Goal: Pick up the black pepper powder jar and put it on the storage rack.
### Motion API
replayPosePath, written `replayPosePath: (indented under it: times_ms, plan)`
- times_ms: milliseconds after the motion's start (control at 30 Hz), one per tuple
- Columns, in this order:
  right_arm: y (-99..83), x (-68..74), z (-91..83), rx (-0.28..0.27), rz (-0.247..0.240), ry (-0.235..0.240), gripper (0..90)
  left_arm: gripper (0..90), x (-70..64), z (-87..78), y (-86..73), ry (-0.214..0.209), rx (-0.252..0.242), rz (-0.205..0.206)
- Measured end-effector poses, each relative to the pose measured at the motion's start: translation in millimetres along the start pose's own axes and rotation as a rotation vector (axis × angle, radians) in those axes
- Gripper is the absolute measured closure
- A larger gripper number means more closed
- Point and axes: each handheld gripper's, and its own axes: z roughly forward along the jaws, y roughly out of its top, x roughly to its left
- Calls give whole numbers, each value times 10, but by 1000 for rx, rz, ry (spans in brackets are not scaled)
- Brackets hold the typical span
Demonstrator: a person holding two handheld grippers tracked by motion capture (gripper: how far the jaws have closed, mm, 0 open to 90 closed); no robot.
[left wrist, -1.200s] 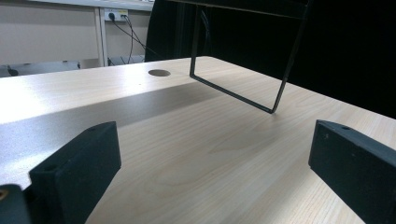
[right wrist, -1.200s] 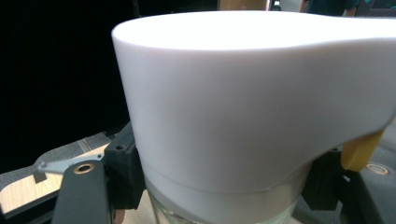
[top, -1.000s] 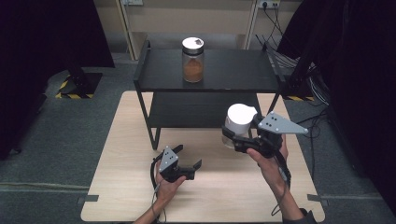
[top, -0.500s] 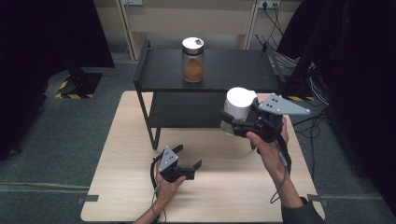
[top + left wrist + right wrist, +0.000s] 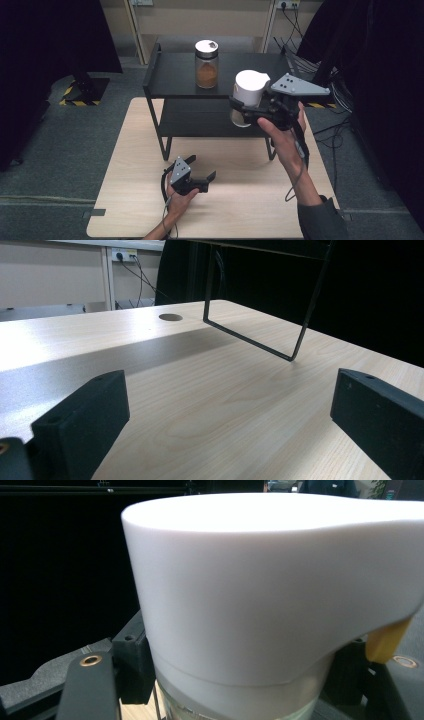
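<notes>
Gripping a white-lidded jar upright, lid topmost, the right tool hangs beside the black shelf.

jar on shelf, shelf on table, left tool on table

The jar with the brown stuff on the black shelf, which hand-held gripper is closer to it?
Right. The right hand-held gripper is up at shelf height, just right of the jar, holding a white-lidded container. The left hand-held gripper sits low on the wooden table, farther off.
</notes>
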Motion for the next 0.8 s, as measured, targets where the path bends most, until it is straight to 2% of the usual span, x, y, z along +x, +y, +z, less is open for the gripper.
replayPosePath:
  times_ms: [367, 800]
  plan:
    - [254, -60, 187, 24, 22, -44, 309, 16, -2, 0, 3, 1, 2, 4]
    - [453, -140, 399, 36, 45, -128, 309, 16, -4, 0, 2, 1, 2, 7]
